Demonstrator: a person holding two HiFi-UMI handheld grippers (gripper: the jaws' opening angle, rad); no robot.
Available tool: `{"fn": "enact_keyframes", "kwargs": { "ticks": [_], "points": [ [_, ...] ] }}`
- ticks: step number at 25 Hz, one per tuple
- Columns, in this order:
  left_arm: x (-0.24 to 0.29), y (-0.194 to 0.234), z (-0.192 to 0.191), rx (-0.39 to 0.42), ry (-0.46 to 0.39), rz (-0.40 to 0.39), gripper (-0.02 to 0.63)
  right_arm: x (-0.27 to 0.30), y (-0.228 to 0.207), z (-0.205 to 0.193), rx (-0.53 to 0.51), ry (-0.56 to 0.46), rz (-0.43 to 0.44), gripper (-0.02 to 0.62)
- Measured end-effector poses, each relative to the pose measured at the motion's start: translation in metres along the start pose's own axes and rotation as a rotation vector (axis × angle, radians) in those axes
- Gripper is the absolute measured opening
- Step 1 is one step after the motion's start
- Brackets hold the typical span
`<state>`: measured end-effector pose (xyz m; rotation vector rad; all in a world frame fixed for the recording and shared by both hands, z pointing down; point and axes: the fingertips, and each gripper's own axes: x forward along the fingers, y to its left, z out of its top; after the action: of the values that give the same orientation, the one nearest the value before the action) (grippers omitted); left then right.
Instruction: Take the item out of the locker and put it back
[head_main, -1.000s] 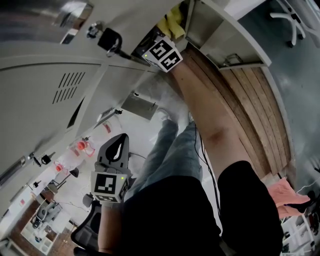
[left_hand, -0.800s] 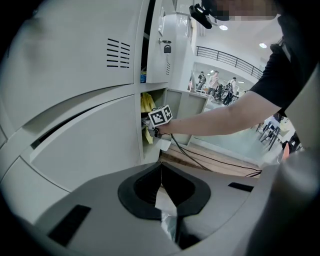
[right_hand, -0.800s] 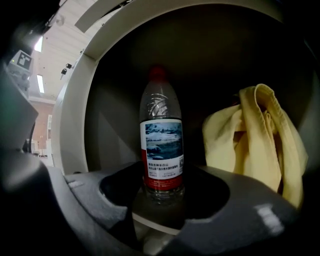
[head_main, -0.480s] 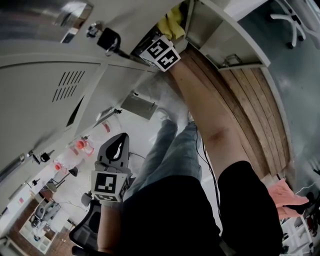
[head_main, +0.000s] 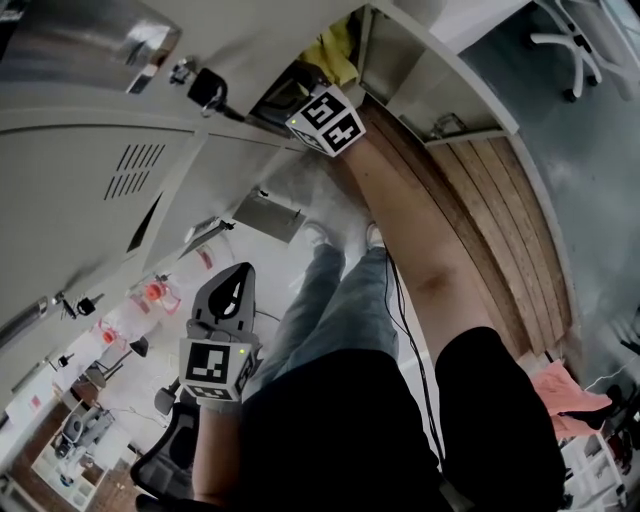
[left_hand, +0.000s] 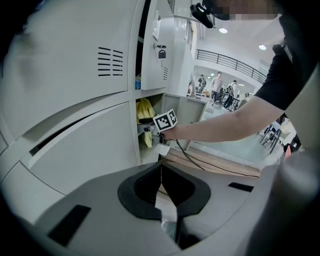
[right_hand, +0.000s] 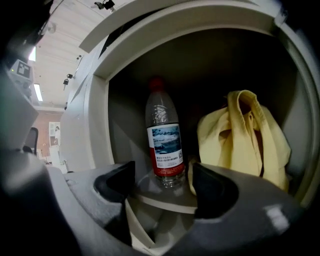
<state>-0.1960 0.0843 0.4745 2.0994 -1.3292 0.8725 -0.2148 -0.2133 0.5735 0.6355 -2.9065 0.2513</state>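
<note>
Bottle (right_hand: 164, 140): clear plastic, red cap, red-and-picture label. It stands upright on the shelf (right_hand: 150, 196) inside the open locker (right_hand: 95, 115), towards the left of the compartment.

Cloth (right_hand: 245, 135): yellow, bunched, lying just right of the bottle on the same shelf and apparently touching its base, though the dim light leaves this uncertain.

Right gripper (right_hand: 162, 182): at the locker mouth, pointing in almost level. Its jaws have just been opening and now stand wide apart. The bottle shows in the gap between them, and neither pad presses on it, so it is released.

Left gripper (left_hand: 161, 167): held low and well apart from the locker, tilted downward, jaws closed tip to tip with nothing between them.
</note>
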Motion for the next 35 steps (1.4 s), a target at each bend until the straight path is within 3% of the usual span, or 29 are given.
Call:
{"fn": "enact_keyframes", "kwargs": {
  "ticks": [9,15,27,35],
  "points": [
    [-0.001,-0.019,0.024,-0.033,-0.062,0.011,0.012,-0.048,0.010,0.015,0.071,-0.011,0.008,0.350],
    [-0.003,-0.027,0.037,-0.078,-0.107,0.037,0.012,-0.082,0.027,0.031,0.063,-0.018,0.015,0.255],
    [-0.011,-0.029,0.068,-0.145,-0.213,0.086,0.012,-0.157,0.053,0.073,0.064,-0.021,-0.067,0.012],
    [-0.020,-0.039,0.081,-0.143,-0.259,0.091,0.012,-0.211,0.081,0.099,0.080,0.033,-0.077,-0.003]
  ]
}}
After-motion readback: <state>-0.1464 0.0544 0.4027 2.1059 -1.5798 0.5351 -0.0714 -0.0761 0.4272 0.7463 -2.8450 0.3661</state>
